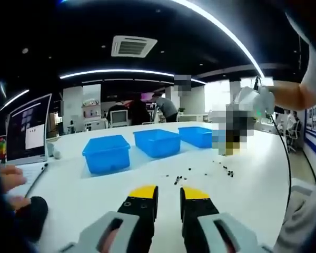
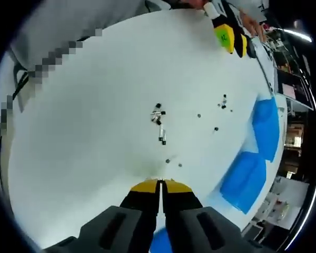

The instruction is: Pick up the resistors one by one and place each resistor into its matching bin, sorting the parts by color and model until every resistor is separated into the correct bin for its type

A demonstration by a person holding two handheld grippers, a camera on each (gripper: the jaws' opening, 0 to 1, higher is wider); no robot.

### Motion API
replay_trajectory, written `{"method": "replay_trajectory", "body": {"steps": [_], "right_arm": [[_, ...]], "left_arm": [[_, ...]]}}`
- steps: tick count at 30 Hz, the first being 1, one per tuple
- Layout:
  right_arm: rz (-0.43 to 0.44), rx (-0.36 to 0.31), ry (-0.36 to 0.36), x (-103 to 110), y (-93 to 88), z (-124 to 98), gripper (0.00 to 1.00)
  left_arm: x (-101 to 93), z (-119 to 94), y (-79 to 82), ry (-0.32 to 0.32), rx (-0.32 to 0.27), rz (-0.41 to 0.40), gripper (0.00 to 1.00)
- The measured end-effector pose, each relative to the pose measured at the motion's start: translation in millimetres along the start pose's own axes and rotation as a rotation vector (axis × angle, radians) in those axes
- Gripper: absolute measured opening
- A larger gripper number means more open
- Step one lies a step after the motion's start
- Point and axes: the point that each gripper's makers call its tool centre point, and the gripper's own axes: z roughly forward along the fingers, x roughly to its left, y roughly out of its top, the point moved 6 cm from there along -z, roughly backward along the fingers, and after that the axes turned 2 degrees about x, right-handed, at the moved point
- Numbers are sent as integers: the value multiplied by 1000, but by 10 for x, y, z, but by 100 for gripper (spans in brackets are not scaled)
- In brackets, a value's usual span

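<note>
- left hand-held gripper [image 1: 168, 196]: seen in the left gripper view above the white desk [image 1: 253, 195], yellow-tipped jaws parted by a narrow gap, nothing between them
- right hand-held gripper [image 2: 161, 185]: seen in the right gripper view hovering over the desk, jaws pressed together tip to tip, nothing visibly held
- resistors [image 1: 177, 180]: small dark parts scattered loose on the desk ahead of the left hand-held gripper, with a further trail [image 1: 224, 168] off to the right; colours and models too small to tell
- in the right gripper view, the same scatter: a tight cluster [image 2: 158, 113] near the middle of the desk, one pale piece [image 2: 163, 137] just below it, single dots [image 2: 223, 102] nearer the bins
- three blue bins, in a row beyond the parts: near bin [image 1: 107, 153], middle bin [image 1: 157, 142], far bin [image 1: 198, 136]; contents cannot be made out
- left hand-held gripper also appears at the top of the right gripper view, yellow tips [image 2: 230, 40] over the desk's far edge
- laptop [image 1: 27, 129]: open, screen lit, on the left part of the desk
- a person's hand [image 1: 8, 177] rests by the laptop
- people stand in the office background beyond the desk
</note>
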Motion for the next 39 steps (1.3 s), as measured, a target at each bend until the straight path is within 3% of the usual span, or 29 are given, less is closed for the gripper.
{"method": "replay_trajectory", "body": {"steps": [4, 7, 11, 12, 13, 14, 16, 19, 23, 25, 26, 27, 28, 30, 35, 36, 39], "right_arm": [[55, -44, -15, -62, -3, -62, 5], [205, -168, -27, -100, 29, -104, 5], [431, -313, -82, -179, -76, -159, 5], [521, -377, -120, -222, -116, -190, 5], [543, -394, -131, -235, -126, -199, 5], [612, -457, -178, -281, -150, -236, 5], [762, -648, -281, -371, -187, -346, 5], [900, -763, -433, -443, -356, -441, 5], [1146, -805, -678, -489, -721, -549, 5], [1347, -806, -832, -415, -1065, -590, 6], [1373, -805, -849, -399, -1112, -591, 6], [1469, -792, -908, -326, -1293, -582, 6], [1507, -761, -938, -267, -1403, -566, 6], [1512, -681, -957, -187, -1512, -521, 6], [1565, -683, -960, -159, -1558, -465, 6], [1592, -660, -972, -155, -1583, -448, 8], [1645, -619, -987, -140, -1680, -382, 33]], "left_arm": [[21, 1, -6, 1, 3, -1, 20], [26, 5, 0, -1, 0, -3, 20], [26, 15, -2, -6, 1, -3, 20], [27, 15, -2, -6, 1, -4, 20], [27, 16, -2, -6, 1, -5, 20], [28, 15, -2, -6, 1, -5, 20], [30, 16, -5, -5, 2, -6, 20], [34, 31, 12, -9, 2, -6, 20], [28, 21, 93, -17, -7, 5, 20], [35, 8, 137, -17, -13, 10, 20], [36, 6, 145, -17, -13, 12, 20], [33, 4, 151, -21, -12, 17, 20], [30, 3, 152, -24, -11, 22, 20], [32, 0, 151, -29, -9, 26, 20], [29, 1, 100, -47, -3, 22, 20], [9, 6, 88, -58, 3, 32, 20], [-45, 11, 99, -80, 11, 41, 20]]}}
